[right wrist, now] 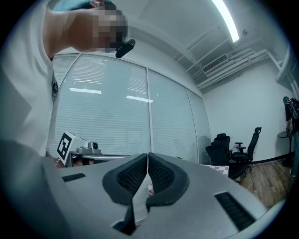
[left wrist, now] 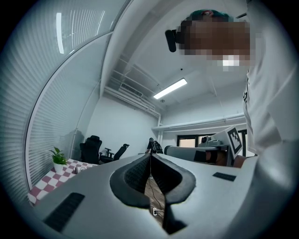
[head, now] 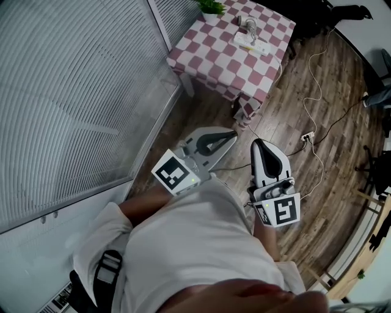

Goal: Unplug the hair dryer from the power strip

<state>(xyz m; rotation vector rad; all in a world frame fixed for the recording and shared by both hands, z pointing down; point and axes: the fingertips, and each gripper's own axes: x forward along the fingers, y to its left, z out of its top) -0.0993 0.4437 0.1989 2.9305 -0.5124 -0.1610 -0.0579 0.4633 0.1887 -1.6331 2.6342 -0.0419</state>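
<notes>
The slatted blind wall [head: 73,92] is filling the left side, its thin horizontal ribs curving with the lens. The wood-plank floor [head: 305,92] is running beside it, with a thin white cable [head: 317,79] trailing loosely across the boards.

The table [head: 214,55] is standing well ahead of the person against that wall, draped in a soft red-and-white checked cloth that is hanging over its edges. The task's things are sitting on its far part, which is probably why both arms are only being carried forward, not reaching.

The left gripper [head: 232,136] is being held level at waist height. Its grey plastic shell is tapering to a point and its ribbed black pads are pressed together with nothing between them [left wrist: 150,155]. The right gripper [head: 255,144] is riding just beside it, apart from it and equally level. Its jaws are likewise closed tight on nothing [right wrist: 148,154]. Keeping both closed and tucked near the body looks like a carrying posture for the approach.

The power strip [head: 252,44], a flat white plastic bar, is lying on the cloth near the table's far right edge. The hair dryer [head: 247,23], a small pale rounded body, is resting just beyond it. At this distance its plug is too small to make out. A little leafy green plant [head: 211,7] is sitting at the far left corner.
</notes>
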